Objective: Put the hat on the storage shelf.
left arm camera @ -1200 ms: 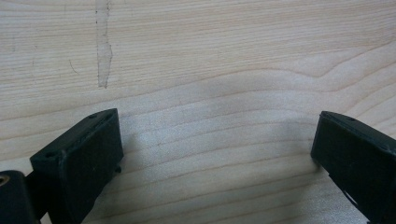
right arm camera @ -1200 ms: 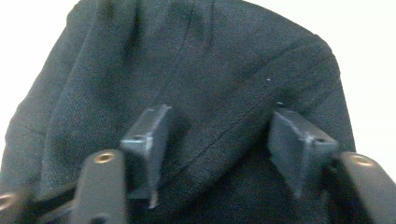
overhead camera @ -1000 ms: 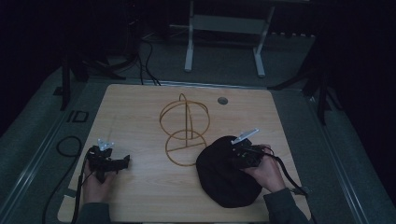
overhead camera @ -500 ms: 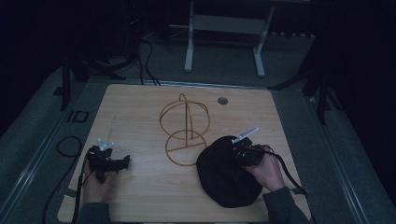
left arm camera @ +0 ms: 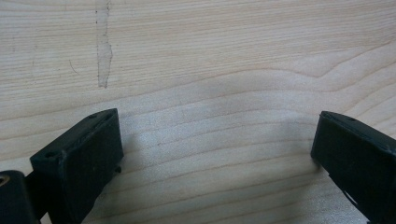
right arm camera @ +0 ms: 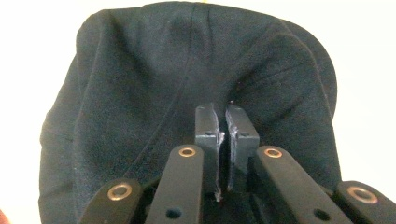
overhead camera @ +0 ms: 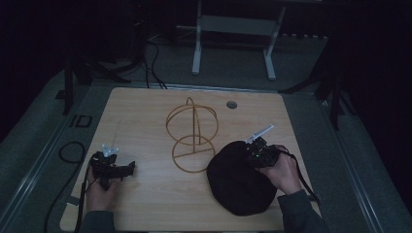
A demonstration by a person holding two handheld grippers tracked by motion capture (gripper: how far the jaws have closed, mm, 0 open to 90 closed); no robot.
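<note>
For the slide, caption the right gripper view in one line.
Right gripper, jaws pinched together on a fold of the black cloth hat lying on the pale table.

Light wooden table (overhead camera: pixel 145 116), wire stand (overhead camera: pixel 193 137) at its centre, grey round plug (overhead camera: pixel 231 104), white frame legs (overhead camera: pixel 233 39) behind

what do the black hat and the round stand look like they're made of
The hat looks like soft matte woven cloth: it creases and bunches where the right claw pinches it. The stand seems to be thin bent wood or wire with a light tan finish; its hoops are slim and see-through. Which one, I cannot tell.
</note>
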